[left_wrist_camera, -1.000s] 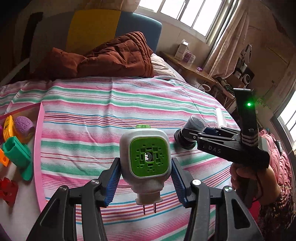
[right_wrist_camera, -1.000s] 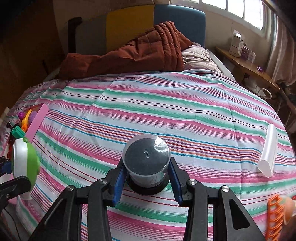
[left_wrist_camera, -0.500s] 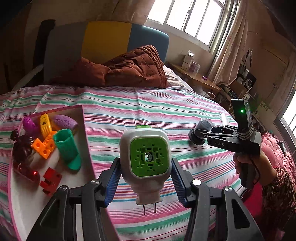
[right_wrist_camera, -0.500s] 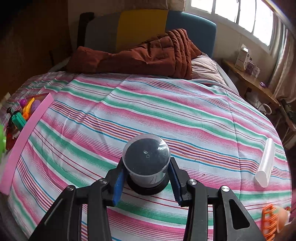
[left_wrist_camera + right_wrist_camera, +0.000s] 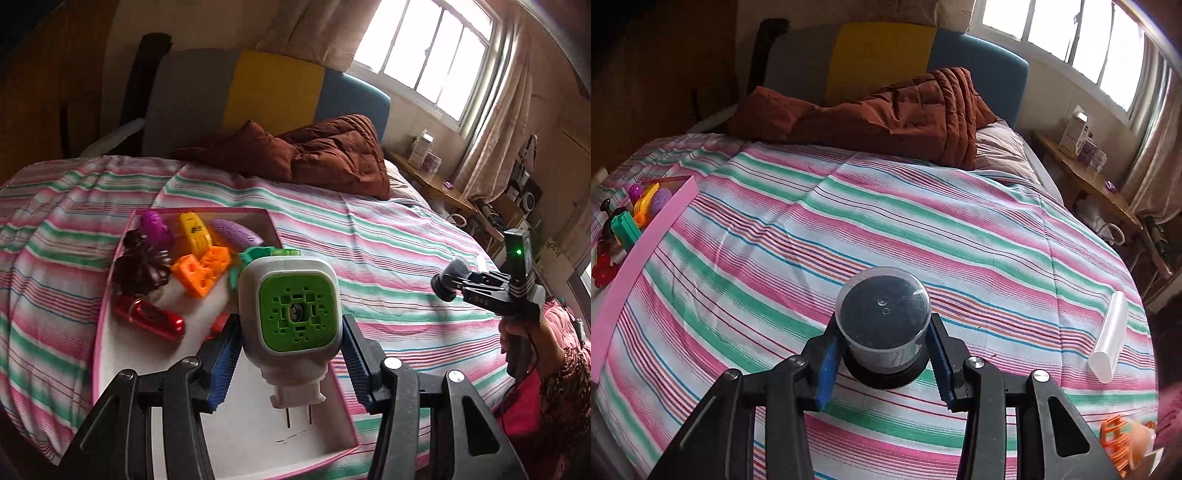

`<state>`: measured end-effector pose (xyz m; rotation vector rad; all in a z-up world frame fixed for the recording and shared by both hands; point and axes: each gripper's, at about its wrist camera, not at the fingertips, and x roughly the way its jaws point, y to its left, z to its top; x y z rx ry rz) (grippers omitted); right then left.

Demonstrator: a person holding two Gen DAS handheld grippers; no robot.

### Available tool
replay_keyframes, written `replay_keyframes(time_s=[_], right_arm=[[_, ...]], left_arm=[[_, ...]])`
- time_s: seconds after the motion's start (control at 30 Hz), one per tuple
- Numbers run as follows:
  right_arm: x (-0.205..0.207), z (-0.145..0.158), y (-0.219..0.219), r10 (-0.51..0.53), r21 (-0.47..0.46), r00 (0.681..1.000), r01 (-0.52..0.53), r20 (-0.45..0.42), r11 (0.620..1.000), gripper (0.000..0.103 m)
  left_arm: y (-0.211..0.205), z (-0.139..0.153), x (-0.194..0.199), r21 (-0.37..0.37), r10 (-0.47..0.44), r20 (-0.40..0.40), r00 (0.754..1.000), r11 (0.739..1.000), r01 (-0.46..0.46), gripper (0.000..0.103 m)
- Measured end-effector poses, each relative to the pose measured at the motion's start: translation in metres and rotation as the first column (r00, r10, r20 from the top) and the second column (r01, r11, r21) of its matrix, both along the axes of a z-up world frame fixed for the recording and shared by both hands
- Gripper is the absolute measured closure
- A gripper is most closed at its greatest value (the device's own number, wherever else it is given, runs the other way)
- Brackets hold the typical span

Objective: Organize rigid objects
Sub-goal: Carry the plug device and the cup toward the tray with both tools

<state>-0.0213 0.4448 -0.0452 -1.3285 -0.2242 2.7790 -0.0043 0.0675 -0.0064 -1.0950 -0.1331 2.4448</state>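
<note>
Left and right wrist views. The left gripper held a white plug-in device with a green face, its fingers closed on the body's two sides, prongs pointing down toward the camera and long axis running upright between the fingers. The device hung directly above the bare white floor of the pink-rimmed tray on the striped bed; the toys, among them an orange block and a red piece, lay beyond and to the left. The likely release was therefore straight down, with the left hand the nearer. The right gripper clasped a dark jar with a clear lid, partly closed about it, well apart from the tray at far left. A white tube lay loose at right.
</note>
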Motion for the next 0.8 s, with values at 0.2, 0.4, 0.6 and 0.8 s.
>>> replay_keyframes(time_s=[0.2, 0.4, 0.6, 0.8], right_arm=[[0.004, 0.004, -0.02, 0.033, -0.01, 0.999, -0.033, 0.037, 0.999, 0.059], [0.011, 0.02, -0.045, 0.049, -0.096, 0.998, -0.046, 0.031, 0.994, 0.059], [0.021, 0.037, -0.074, 0.069, -0.163, 0.998, -0.068, 0.002, 0.984, 0.059], [0.032, 0.049, -0.104, 0.11, -0.208, 0.994, -0.112, -0.023, 0.972, 0.059]], left_arm=[[-0.031, -0.01, -0.004, -0.011, 0.056, 0.028, 0.998, 0.998, -0.056, 0.05], [-0.058, -0.03, -0.006, -0.045, 0.101, 0.089, 0.991, 0.994, -0.098, 0.05], [-0.068, -0.038, -0.008, -0.065, 0.113, 0.099, 0.989, 0.992, -0.107, 0.049], [-0.077, -0.05, -0.014, -0.089, 0.14, 0.152, 0.978, 0.988, -0.128, 0.049]])
